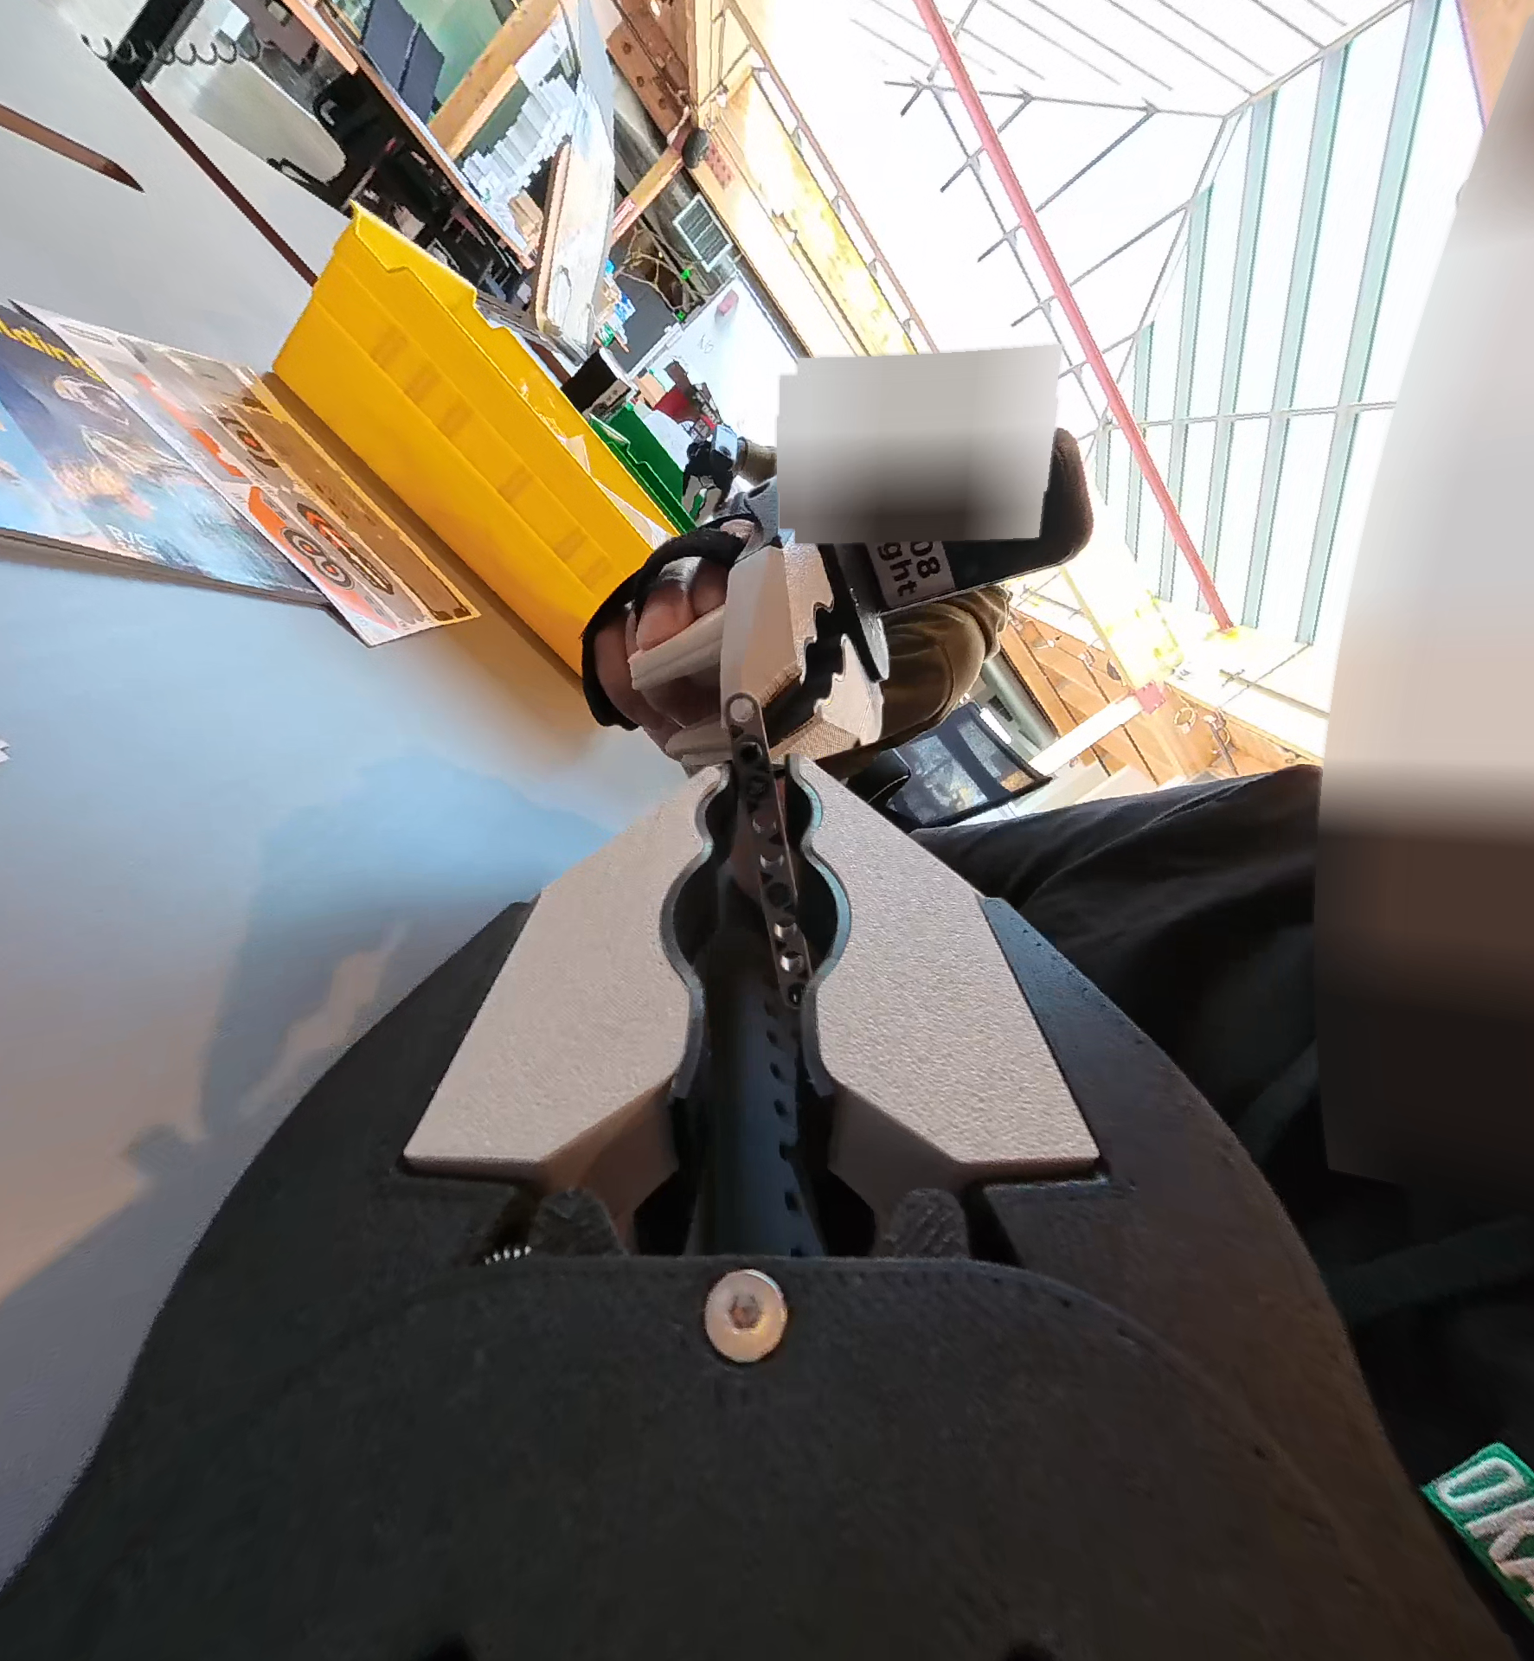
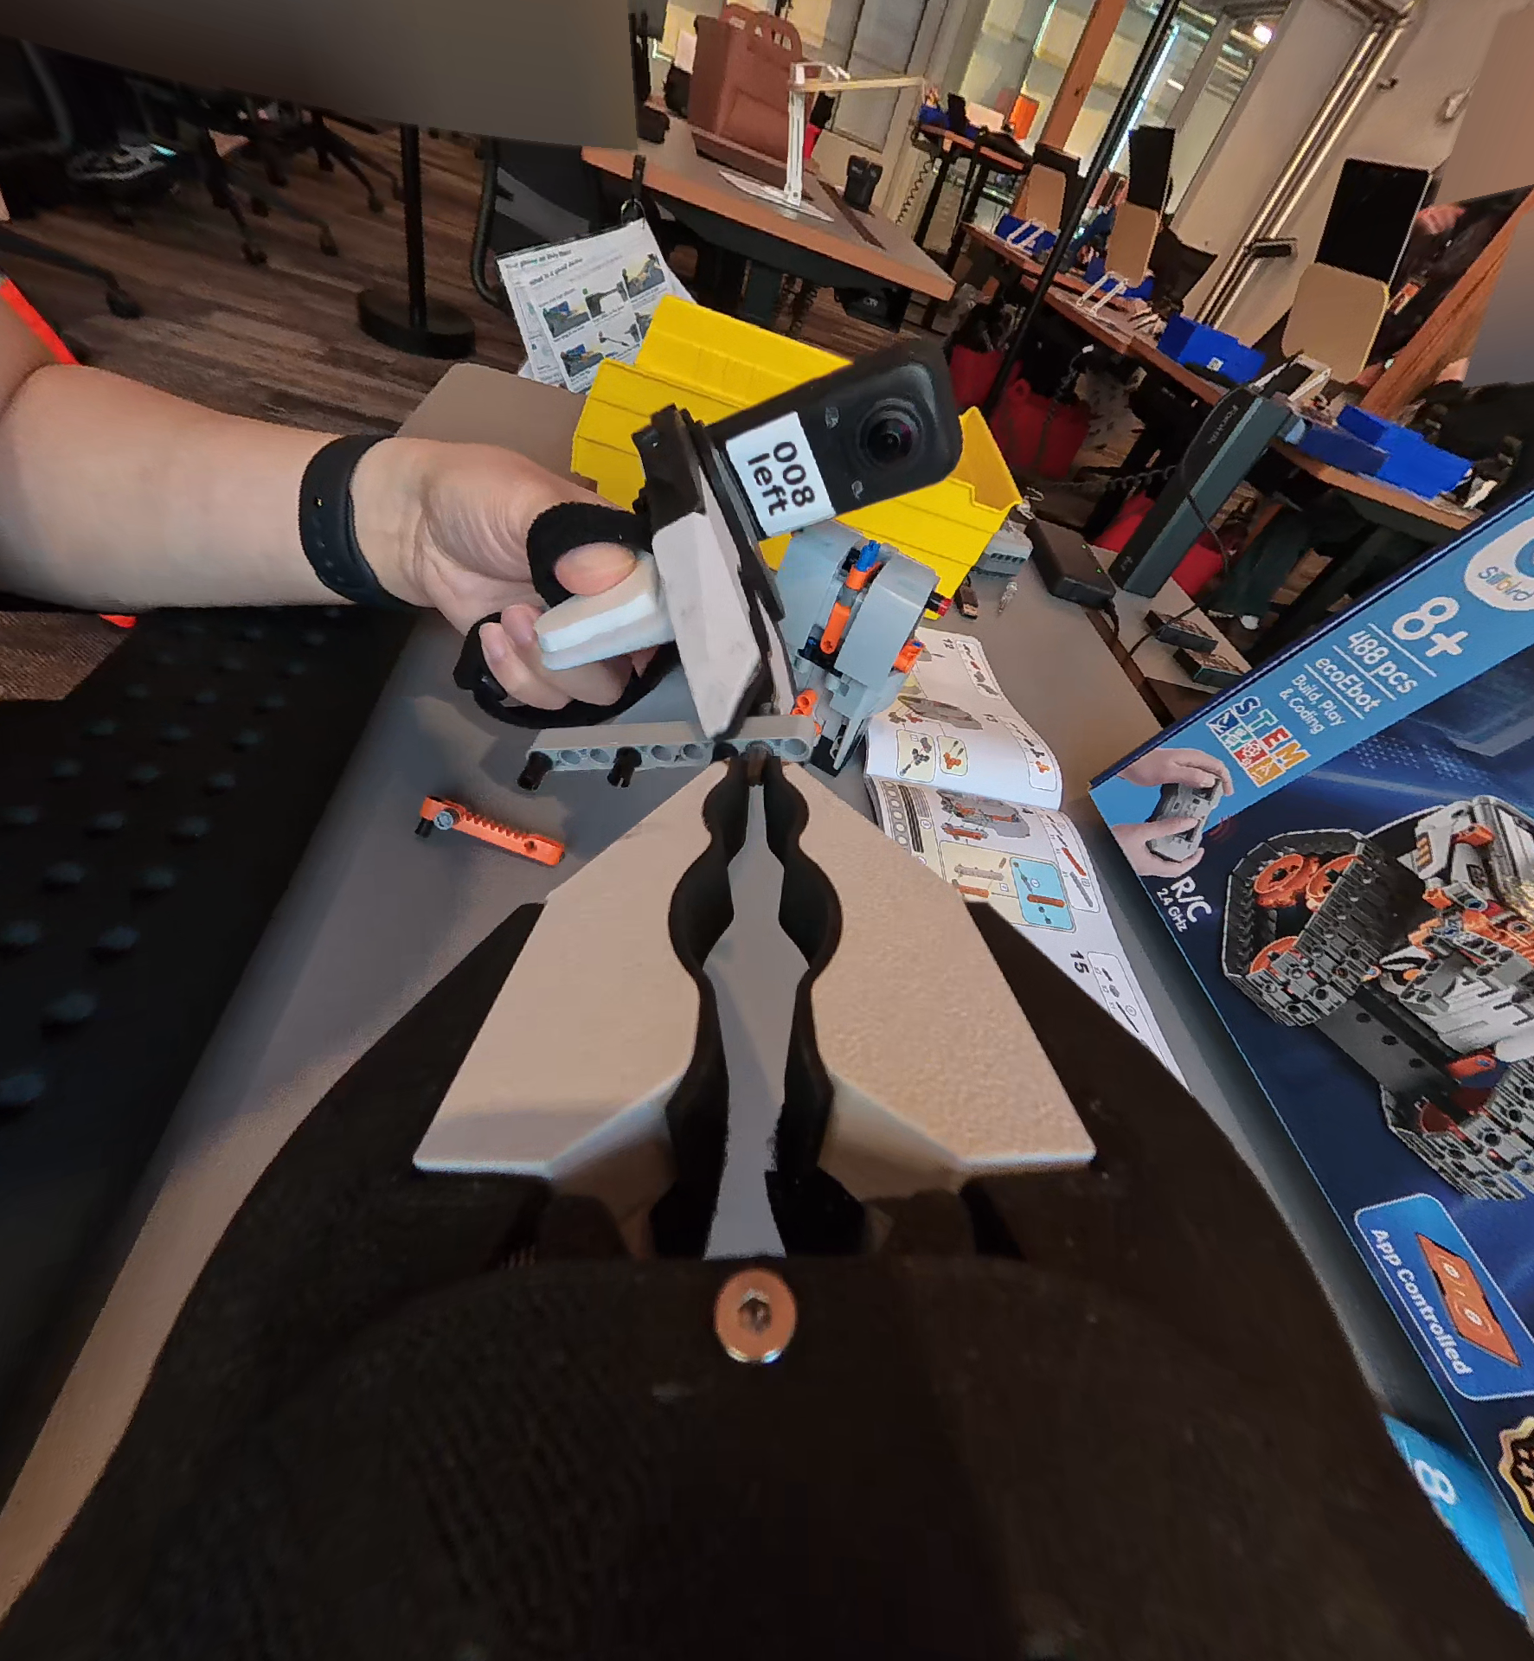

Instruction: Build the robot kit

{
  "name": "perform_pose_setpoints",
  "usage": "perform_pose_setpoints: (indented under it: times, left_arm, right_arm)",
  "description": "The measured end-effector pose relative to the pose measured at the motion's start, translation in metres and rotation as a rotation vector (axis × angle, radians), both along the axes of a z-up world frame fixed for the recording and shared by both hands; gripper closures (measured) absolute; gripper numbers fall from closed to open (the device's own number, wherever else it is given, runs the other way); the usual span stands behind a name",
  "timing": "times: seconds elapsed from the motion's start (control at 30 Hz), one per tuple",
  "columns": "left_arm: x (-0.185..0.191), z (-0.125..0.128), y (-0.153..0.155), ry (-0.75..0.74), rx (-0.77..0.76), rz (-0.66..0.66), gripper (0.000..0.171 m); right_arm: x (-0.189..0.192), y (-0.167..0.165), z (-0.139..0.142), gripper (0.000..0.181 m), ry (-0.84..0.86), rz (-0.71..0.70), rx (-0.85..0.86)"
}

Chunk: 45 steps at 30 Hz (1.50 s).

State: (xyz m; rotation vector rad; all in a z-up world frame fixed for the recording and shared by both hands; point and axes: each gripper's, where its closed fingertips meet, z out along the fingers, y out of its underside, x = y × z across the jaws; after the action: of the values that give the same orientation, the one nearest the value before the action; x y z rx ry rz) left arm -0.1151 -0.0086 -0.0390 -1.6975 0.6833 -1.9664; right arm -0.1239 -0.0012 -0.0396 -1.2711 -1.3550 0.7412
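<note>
My left gripper (image 1: pixel 758 777) is shut on a long grey perforated beam (image 1: pixel 767 854) that runs lengthwise between its fingers and sticks out past the tips. In the right wrist view the left gripper (image 2: pixel 731 719) holds this beam (image 2: pixel 655 746) level above the table, with two black pins (image 2: pixel 531 769) hanging from it. My right gripper (image 2: pixel 749 764) is shut on a small black pin at a hole near the beam's right end. It also shows in the left wrist view (image 1: pixel 776 697), touching the beam's far end. A partly built grey and orange model (image 2: pixel 862 611) stands just behind.
An orange toothed piece (image 2: pixel 489 831) lies on the grey table (image 2: pixel 340 899). An open instruction booklet (image 2: pixel 970 809) and the blue kit box (image 2: pixel 1374 899) lie to the right. A yellow bin (image 2: pixel 745 368) stands behind. A person's dark-clothed body (image 1: pixel 1194 899) is close on the right. Only a small space, under 4 cm, lies between the two pairs of fingers.
</note>
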Motion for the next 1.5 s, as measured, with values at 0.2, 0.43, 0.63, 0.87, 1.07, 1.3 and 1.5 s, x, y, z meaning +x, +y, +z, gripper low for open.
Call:
perform_pose_setpoints:
  times: [0.2,0.43,0.63,0.87,1.07,1.3,1.5]
  left_arm:
    - [-0.001,0.0,-0.001,-0.016,-0.046,-0.027,0.167]
    - [0.001,0.006,-0.009,-0.019,0.019,-0.054,0.166]
    - [-0.003,0.01,-0.011,-0.027,0.029,-0.068,0.159]
    - [-0.004,0.002,-0.018,0.041,0.017,-0.116,0.166]
    - [-0.007,-0.004,-0.041,0.147,0.084,-0.21,0.166]
    - [-0.011,-0.014,-0.057,0.162,-0.004,-0.343,0.167]
    - [-0.011,-0.01,-0.075,0.087,-0.095,-0.488,0.166]
  right_arm:
    - [-0.002,-0.001,0.001,0.179,-0.009,-0.01,0.007]
    - [0.001,-0.008,0.008,0.178,-0.009,0.017,0.06]
    - [0.012,0.001,0.028,0.179,0.07,-0.071,0.164]
    - [0.01,0.005,0.024,0.178,0.048,-0.099,0.181]
    - [0.009,-0.019,0.02,0.176,0.052,0.095,0.124]
    - [0.021,-0.03,0.021,0.148,0.089,0.22,-0.055]
    - [0.018,-0.038,0.016,0.14,0.123,0.312,-0.164]
